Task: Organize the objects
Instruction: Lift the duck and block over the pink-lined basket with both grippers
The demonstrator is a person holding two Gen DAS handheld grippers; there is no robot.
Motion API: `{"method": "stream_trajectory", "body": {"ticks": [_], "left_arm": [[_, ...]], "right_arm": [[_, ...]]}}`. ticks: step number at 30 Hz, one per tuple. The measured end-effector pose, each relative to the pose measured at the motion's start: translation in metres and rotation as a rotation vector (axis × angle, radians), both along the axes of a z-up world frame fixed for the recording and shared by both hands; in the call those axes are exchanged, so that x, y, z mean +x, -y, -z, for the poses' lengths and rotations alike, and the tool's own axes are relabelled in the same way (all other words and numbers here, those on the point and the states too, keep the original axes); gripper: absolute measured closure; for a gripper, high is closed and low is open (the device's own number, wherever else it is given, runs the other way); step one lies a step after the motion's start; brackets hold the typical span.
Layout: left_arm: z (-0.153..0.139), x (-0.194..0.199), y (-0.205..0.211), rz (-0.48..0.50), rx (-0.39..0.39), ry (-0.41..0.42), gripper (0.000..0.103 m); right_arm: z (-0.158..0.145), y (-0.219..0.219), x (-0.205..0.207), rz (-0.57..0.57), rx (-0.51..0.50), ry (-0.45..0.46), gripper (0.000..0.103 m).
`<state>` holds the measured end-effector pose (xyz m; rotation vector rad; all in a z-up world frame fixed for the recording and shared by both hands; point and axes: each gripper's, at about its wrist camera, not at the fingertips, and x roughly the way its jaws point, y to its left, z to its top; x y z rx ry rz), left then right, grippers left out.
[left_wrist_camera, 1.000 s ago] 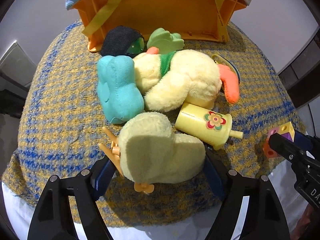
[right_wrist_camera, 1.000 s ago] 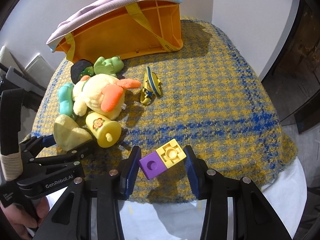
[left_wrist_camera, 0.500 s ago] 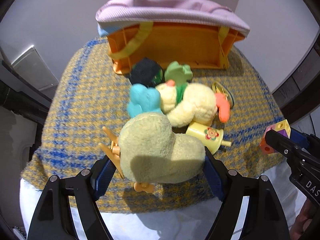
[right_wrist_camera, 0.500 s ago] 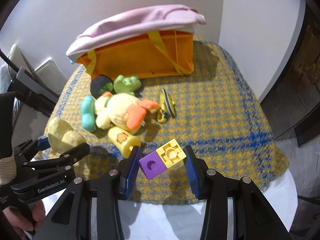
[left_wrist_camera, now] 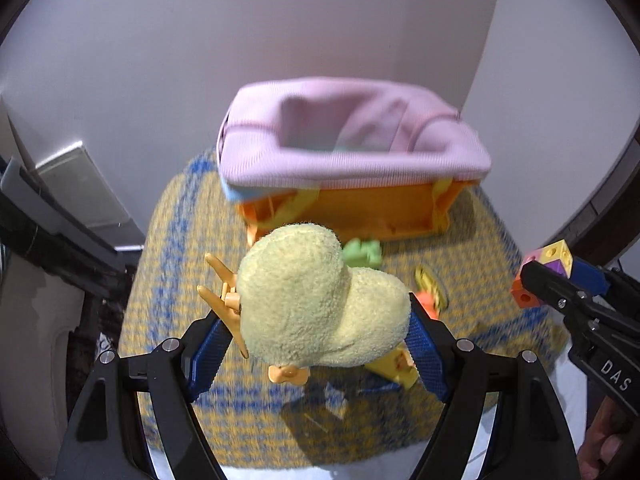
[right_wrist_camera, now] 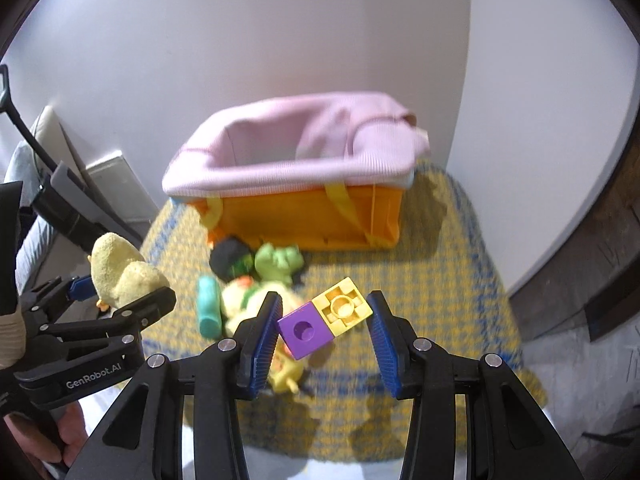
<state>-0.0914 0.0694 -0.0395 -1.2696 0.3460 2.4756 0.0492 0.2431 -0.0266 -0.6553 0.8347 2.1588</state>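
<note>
The left gripper clenches a pale yellow plush chick with orange plastic feet between its blue ribbed pads, held above the table's near edge. The right gripper grasps a cluster of plastic building blocks, purple and yellow on top, also lifted clear of the surface.

Below lies a woven cloth checked in yellow and blue, covering a table with a white layer showing at the near edge. On it sit a yellow plastic toy cup, a cream plush duck beside a teal plush piece, then a green plush frog and a dark round plush.

Farther back stands an orange plastic basket lined with pink fabric, open-topped, against a plain pale wall. Dark wood trim runs at the right.

"GenRobot.AI" is printed on the left gripper's arm in the right wrist view; "DAS" is readable on the right gripper in the left wrist view.
</note>
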Motion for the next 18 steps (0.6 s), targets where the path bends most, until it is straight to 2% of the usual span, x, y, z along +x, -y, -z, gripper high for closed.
{"method": "stream_trajectory", "body": {"ticks": [8,18], "left_arm": [[-0.037,-0.034,-0.021,0.040,0.009,-0.077,0.023],[-0.046,-0.083,-0.047,0.079,-0.009,-0.103,0.023]], "right_arm": [[-0.033,-0.039,-0.007,0.020,0.045,-0.029,0.059],[-0.052,-0.090,-0.033,0.034,0.086,-0.020,0.059]]}}
